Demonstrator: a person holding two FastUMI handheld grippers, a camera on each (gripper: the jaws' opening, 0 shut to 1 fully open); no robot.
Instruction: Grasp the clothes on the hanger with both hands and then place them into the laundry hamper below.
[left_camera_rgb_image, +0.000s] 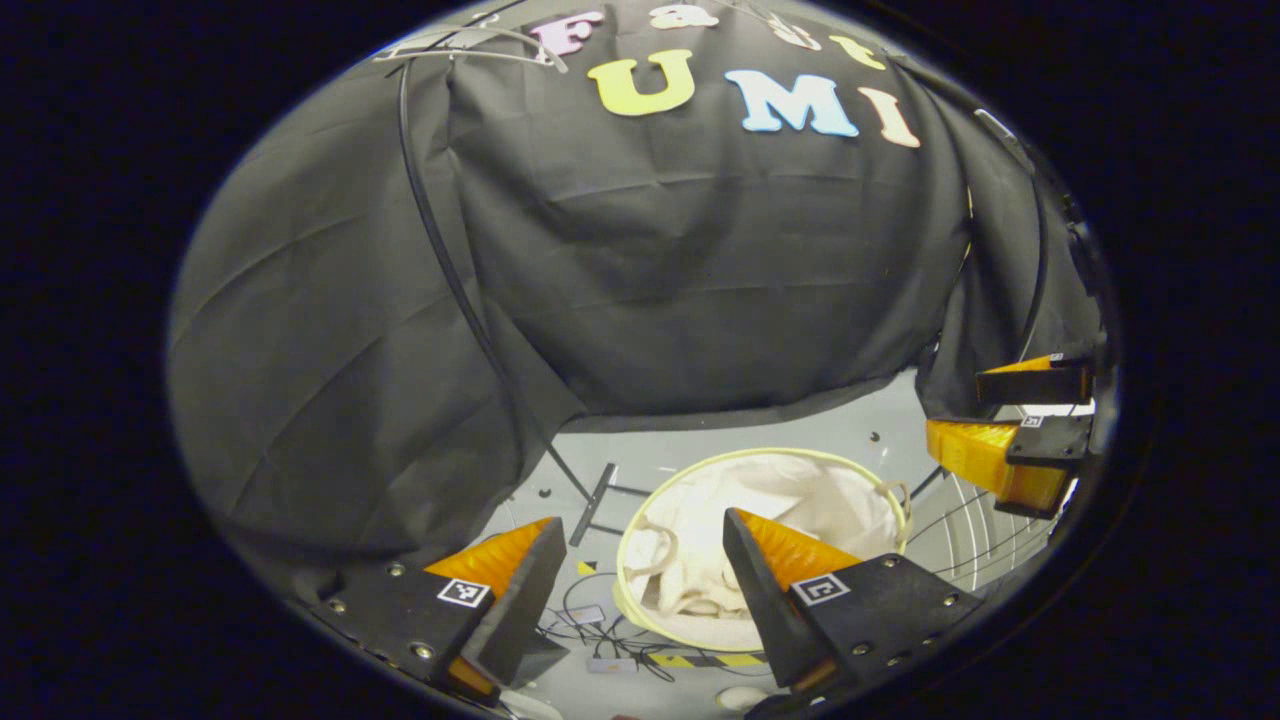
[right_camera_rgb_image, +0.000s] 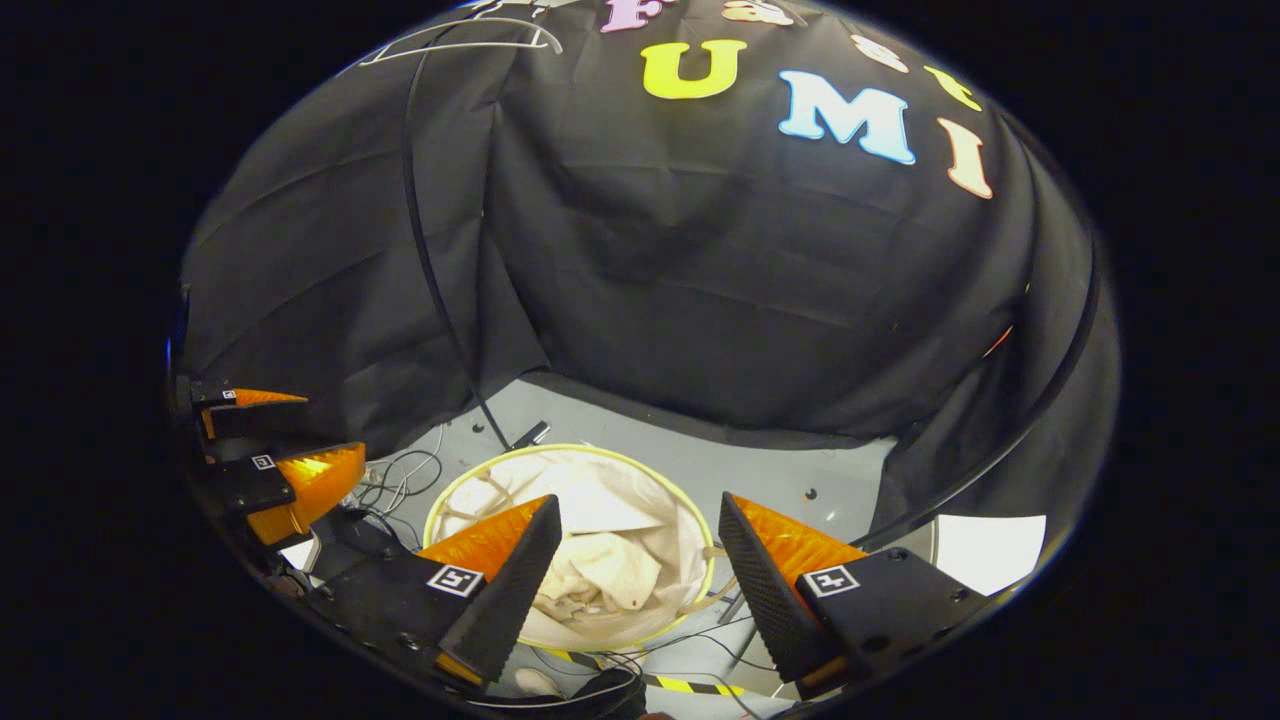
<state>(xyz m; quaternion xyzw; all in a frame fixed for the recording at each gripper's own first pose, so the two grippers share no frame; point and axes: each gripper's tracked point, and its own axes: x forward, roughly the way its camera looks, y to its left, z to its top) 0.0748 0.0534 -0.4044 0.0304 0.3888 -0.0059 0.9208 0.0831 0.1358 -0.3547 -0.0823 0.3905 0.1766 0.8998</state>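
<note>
Grey booth floor: soft, light cream clothes (left_camera_rgb_image: 700, 570) lie in the round yellow-rimmed laundry hamper (left_camera_rgb_image: 760, 455); both tools (left_camera_rgb_image: 640, 575) (right_camera_rgb_image: 635, 565) gape wide, empty.

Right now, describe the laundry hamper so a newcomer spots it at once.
Look at the grey floor below the black cloth wall. In the middle of it stands the laundry hamper, a round bin with a pale yellow rim and pale cloth bunched inside. It is the one big round thing there; around it lie thin cables.
</note>
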